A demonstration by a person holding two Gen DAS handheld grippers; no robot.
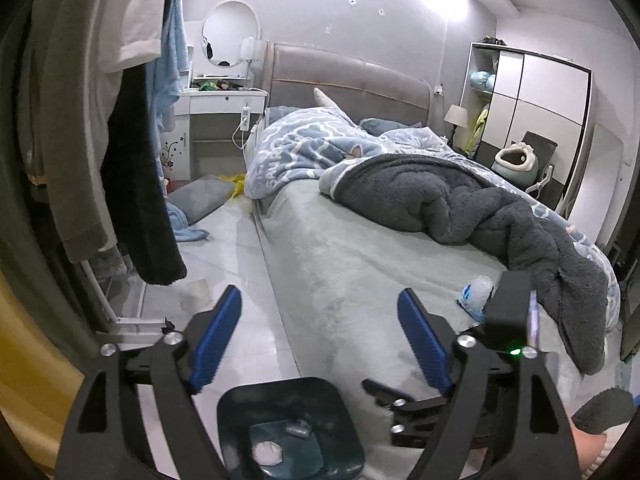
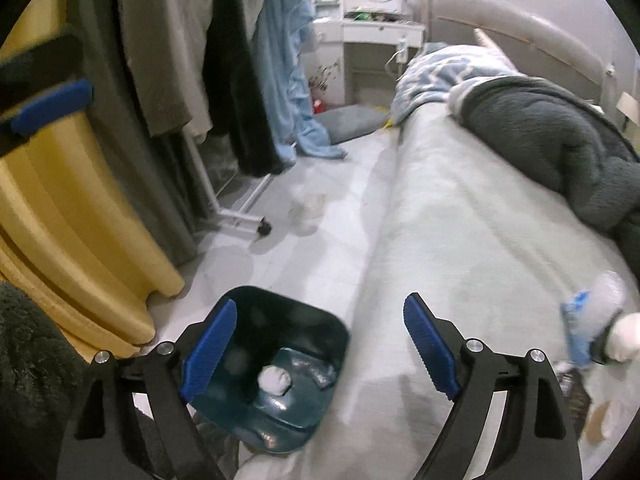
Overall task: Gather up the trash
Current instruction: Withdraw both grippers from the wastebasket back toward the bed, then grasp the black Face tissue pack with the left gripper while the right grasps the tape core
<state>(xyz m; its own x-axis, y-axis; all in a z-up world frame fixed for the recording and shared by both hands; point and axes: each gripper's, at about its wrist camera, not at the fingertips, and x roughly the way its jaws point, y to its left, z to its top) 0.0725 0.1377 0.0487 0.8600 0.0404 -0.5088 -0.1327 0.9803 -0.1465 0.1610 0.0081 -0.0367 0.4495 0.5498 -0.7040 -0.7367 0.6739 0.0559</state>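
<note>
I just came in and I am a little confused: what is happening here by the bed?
A person is collecting trash with two hand-held grippers. The left gripper and the right gripper are both open and empty above a dark bin beside the bed. A crumpled white tissue already lies inside. A blue-and-white wrapper is on the bed.

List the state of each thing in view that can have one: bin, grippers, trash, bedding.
Bin: upright on the floor, open-topped, white wad inside.
Left gripper: open, empty.
Right gripper: open, empty.
Plastic bottle: lying on the bed, not collected.
Blanket: rumpled, unmade.
</note>
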